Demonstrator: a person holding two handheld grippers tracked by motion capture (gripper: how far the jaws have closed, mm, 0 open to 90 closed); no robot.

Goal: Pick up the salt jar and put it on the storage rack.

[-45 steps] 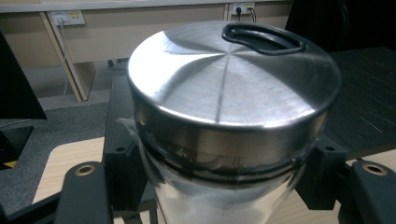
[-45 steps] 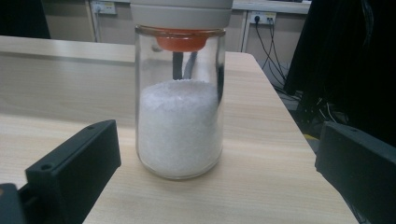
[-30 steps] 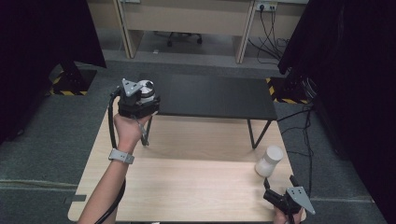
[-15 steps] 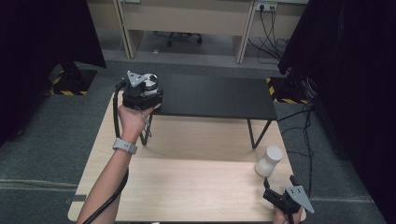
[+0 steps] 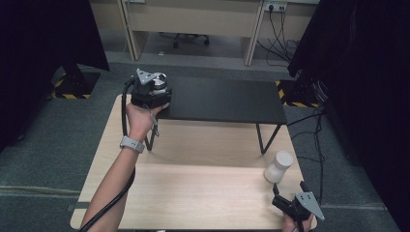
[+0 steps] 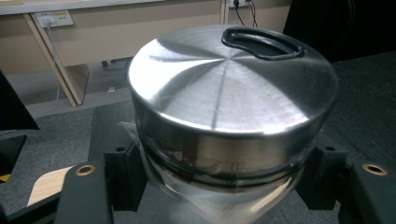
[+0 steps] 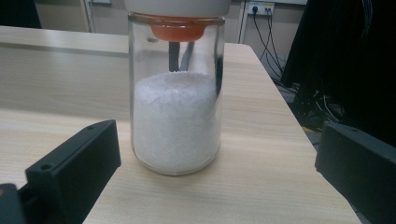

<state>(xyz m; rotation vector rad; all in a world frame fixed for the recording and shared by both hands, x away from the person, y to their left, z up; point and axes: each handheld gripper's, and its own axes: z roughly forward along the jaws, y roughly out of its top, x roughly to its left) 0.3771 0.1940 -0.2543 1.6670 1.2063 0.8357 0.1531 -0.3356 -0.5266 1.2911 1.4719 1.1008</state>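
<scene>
My left gripper [image 5: 153,90] is held up at the left end of the black raised shelf [image 5: 227,99], shut on a glass jar with a brushed steel lid [image 5: 160,80]. The left gripper view has that jar [image 6: 233,98] pressed between both jaws, its lid carrying a black loop handle, the left gripper [image 6: 224,175] gripping the glass just under the lid. At the table's near right corner my right gripper [image 5: 289,199] stands open, with nothing touching its jaws. Just ahead of it stands a glass jar of white grains [image 5: 279,166], seen close in the right gripper view as jar [image 7: 176,107], between but apart from the right gripper [image 7: 215,172] jaws.
The black shelf stands on thin legs across the far half of the light wooden table [image 5: 193,193]. Cables [image 5: 314,145] trail on the floor at the right, beyond the table's right edge. Black curtains hang on both sides.
My left hand has carried the steel-lidded jar a little farther away and to the right, over the shelf's left end. The right gripper and white jar have stayed put.
</scene>
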